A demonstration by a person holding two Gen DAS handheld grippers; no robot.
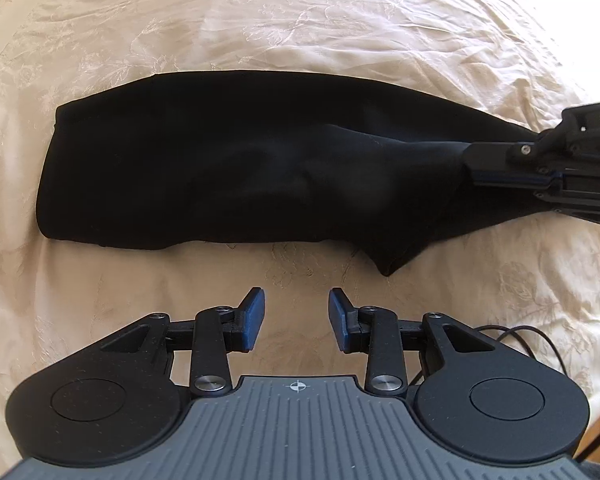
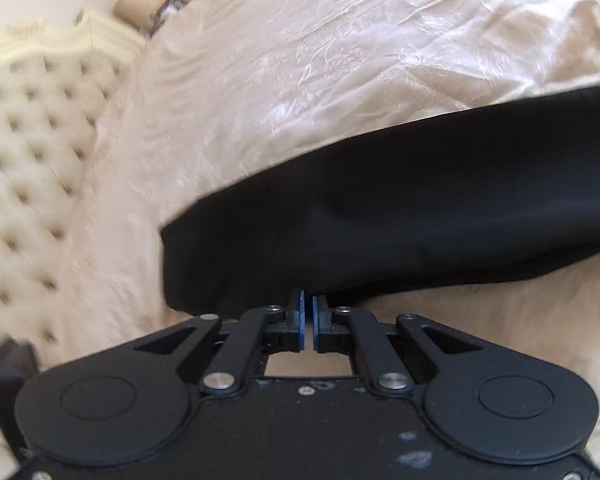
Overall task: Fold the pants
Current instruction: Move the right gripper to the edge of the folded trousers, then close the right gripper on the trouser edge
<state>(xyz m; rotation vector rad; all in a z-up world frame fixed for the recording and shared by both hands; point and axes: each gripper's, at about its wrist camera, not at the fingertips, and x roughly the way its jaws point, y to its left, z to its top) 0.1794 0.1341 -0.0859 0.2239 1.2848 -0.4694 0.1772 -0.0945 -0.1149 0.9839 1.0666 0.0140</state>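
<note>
Black pants point(image 1: 240, 160) lie lengthwise across a cream bedspread, legs stacked into one long band. My left gripper point(image 1: 297, 304) is open and empty, hovering over the bedspread just in front of the pants' near edge. My right gripper point(image 2: 308, 300) is shut on the right end of the pants point(image 2: 380, 220); that end is lifted off the bed. In the left wrist view the right gripper point(image 1: 476, 162) comes in from the right edge, clamped on the raised fabric.
The embroidered cream bedspread point(image 1: 300, 20) surrounds the pants. A tufted cream headboard point(image 2: 32, 140) stands at the left of the right wrist view. A black cable point(image 1: 540, 344) lies on the bed by my left gripper.
</note>
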